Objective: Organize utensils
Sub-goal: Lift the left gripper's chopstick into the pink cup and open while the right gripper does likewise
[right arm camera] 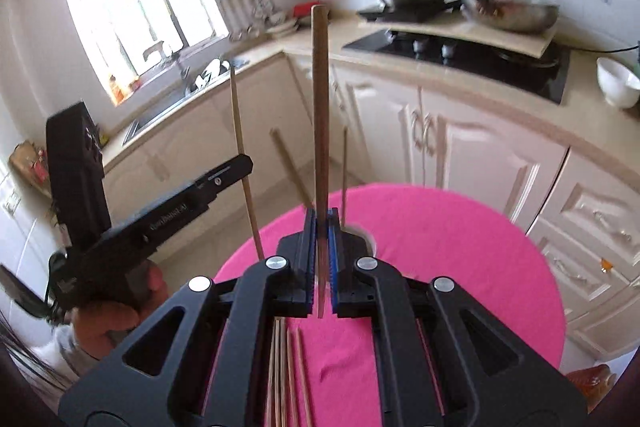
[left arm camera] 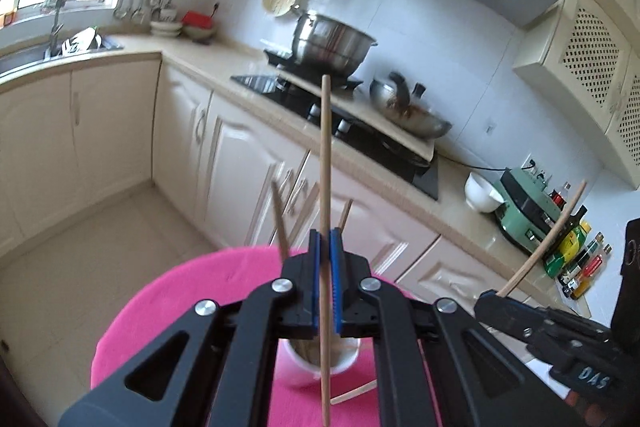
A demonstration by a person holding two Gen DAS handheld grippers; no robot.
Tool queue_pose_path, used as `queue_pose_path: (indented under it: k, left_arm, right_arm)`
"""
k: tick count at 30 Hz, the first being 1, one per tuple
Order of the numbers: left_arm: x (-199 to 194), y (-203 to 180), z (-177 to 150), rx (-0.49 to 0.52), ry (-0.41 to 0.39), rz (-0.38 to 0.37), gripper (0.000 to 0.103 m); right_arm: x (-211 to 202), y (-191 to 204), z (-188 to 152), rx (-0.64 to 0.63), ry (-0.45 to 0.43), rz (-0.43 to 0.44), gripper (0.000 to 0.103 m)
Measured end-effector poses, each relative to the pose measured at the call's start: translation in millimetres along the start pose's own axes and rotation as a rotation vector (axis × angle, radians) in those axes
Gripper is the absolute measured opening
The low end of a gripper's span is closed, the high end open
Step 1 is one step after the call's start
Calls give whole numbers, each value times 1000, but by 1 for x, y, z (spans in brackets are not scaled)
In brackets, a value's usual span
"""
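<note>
Left wrist view: left claw (left arm camera: 325, 239) clenched on one chopstick (left arm camera: 325, 163), held upright over the cup (left arm camera: 344, 363) on the pink table (left arm camera: 192, 291); rounded table edge to the left, open floor beyond toward the cabinets. Right wrist view: right claw (right arm camera: 320, 223) clenched on a second chopstick (right arm camera: 320, 107); loose chopsticks (right arm camera: 288, 371) lying near, under the claw; far table edge close to the cabinets.

round table (right arm camera: 460, 247) under pink cloth (left arm camera: 192, 291). on it: white cup (left arm camera: 316, 367) with chopsticks standing inside, a row of loose chopsticks (right arm camera: 288, 375) lying flat on the cloth, one more stick (left arm camera: 354, 393) lying beside the cup.
</note>
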State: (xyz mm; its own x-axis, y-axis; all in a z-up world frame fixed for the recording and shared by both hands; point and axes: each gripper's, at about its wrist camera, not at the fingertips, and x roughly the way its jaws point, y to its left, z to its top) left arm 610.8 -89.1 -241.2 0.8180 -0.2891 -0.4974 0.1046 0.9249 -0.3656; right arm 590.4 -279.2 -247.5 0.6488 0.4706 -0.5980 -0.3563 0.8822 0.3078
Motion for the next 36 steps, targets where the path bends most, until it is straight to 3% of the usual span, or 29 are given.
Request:
queue_pose_path:
  k: [5, 12, 19, 33, 35, 36]
  left_arm:
    - [18, -6, 10, 28, -41, -15, 5]
    - [47, 0, 5, 55, -62, -13, 5]
    - [64, 7, -13, 85, -44, 13, 5]
    - [58, 18, -37, 88, 70, 26, 6]
    - [54, 21, -37, 70, 86, 25, 9]
    - [50, 22, -37, 60, 91, 26, 17]
  right_arm:
    - [1, -12, 25, 20, -69, -44, 5]
    - [17, -20, 31, 33, -89, -88, 5]
    - [33, -26, 22, 14, -45, -134, 6]
    - [51, -29, 10, 22, 57, -119, 6]
    - [52, -27, 9, 19, 65, -112, 6]
    - [52, -26, 9, 15, 69, -110, 6]
